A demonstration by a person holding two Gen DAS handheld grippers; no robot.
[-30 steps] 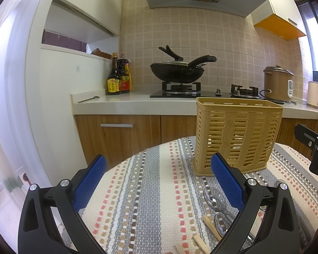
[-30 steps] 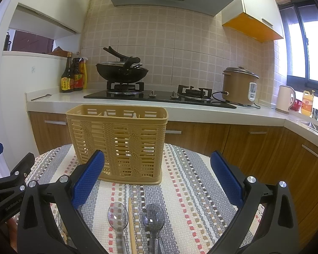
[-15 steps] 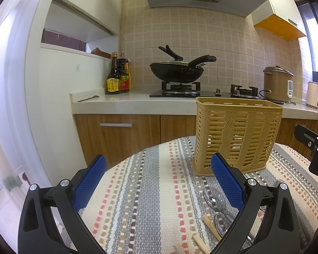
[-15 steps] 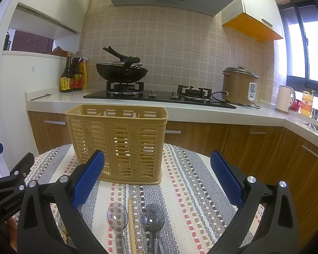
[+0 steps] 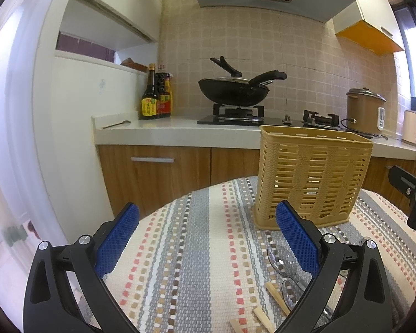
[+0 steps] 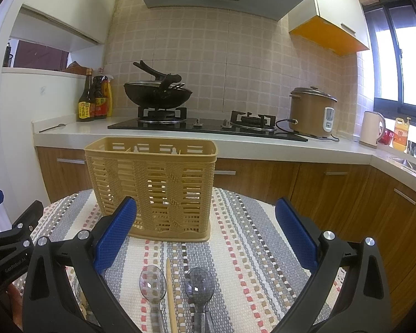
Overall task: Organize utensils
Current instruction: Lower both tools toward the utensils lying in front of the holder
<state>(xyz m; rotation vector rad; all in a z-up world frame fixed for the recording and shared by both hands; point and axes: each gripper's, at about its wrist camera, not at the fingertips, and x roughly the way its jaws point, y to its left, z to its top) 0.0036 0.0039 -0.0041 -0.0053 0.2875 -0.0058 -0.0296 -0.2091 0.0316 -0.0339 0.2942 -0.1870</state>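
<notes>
A tan slotted utensil basket (image 6: 152,188) stands upright on a striped tablecloth (image 6: 249,249); it also shows in the left wrist view (image 5: 313,177). In front of it lie two clear plastic spoons (image 6: 152,281) (image 6: 199,281) with a wooden chopstick (image 6: 169,291) between them. The left wrist view shows spoons (image 5: 280,258) and chopstick ends (image 5: 276,295) beside its right finger. My right gripper (image 6: 205,238) is open and empty, above the spoons. My left gripper (image 5: 208,238) is open and empty, left of the basket.
Behind the table runs a kitchen counter (image 6: 180,138) with a wok (image 6: 158,94) on a gas hob, sauce bottles (image 6: 94,100), a rice cooker (image 6: 313,111) and a kettle (image 6: 371,129). Wooden cabinets (image 6: 332,194) stand below. A white wall (image 5: 69,138) is at the left.
</notes>
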